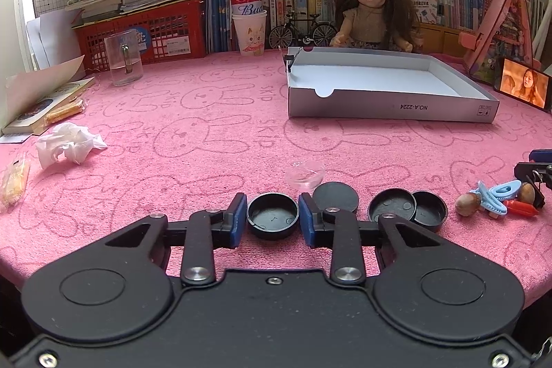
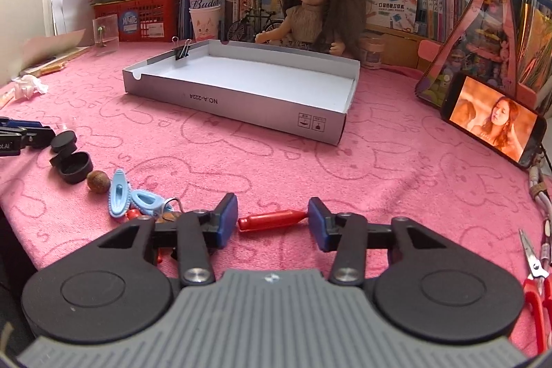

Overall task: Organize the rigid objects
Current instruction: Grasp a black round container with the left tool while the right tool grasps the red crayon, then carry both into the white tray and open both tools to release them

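The left claw (image 1: pixel 273 219) straddles a black cap (image 1: pixel 273 215) on the tabletop (image 1: pixel 207 133); its pads sit just beside the cap's rim, but I cannot tell whether they press it. Just right of it lie a flat disc (image 1: pixel 335 196) and two more caps (image 1: pixel 407 208). The right claw (image 2: pixel 272 219) brackets a red pen-like piece (image 2: pixel 272 219) lengthwise — whether the pads touch its ends is unclear too. Left of that claw crowd blue clips (image 2: pixel 129 195) and a nut (image 2: pixel 98 181). Ahead of both claws, bare pink cloth runs to the near wall of the box (image 2: pixel 241 100) — empty inside.
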`<state>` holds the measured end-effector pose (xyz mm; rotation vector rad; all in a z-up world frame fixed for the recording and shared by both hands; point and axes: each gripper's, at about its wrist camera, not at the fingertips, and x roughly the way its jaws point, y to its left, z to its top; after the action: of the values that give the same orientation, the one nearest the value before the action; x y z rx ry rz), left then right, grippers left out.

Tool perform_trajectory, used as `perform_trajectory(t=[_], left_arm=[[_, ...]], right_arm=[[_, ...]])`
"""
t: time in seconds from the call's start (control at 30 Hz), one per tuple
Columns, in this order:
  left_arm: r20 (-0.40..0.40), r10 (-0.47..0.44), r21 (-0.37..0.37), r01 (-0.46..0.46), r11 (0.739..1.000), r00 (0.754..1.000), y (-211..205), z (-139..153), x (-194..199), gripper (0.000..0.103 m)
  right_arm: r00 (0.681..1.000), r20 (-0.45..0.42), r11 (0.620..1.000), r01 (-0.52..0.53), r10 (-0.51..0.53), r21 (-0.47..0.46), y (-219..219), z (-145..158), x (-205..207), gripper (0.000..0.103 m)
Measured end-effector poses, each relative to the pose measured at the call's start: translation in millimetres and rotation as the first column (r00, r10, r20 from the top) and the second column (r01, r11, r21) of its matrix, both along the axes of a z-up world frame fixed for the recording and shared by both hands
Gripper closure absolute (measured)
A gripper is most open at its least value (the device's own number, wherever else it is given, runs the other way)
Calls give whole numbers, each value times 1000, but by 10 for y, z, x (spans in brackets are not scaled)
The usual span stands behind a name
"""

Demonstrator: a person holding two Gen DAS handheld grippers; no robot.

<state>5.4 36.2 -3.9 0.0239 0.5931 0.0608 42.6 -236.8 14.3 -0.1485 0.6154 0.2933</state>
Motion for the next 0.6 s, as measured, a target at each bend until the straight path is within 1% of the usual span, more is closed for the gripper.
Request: perform_trajectory(t=[0.17,0.27,0.37,0.6], left_arm=[[11,-3,-4,3,1000,1000,-6,36,0,73],[31,-8,5,8,1000,999,-17,97,18,73],[52,-9,12,8,1000,999,-37,173,65,73],[72,-25,-22,26,999,997,-61,356,251,73]], right_arm=[[998,28,998,49,-50,32,32,24,-50,53],[995,52,996,79,-81,38,64,76,-50,53],[992,58,992,112,-115,59,87,148,0,53],[976,60,974,203,-210,97,171,255,176,53]])
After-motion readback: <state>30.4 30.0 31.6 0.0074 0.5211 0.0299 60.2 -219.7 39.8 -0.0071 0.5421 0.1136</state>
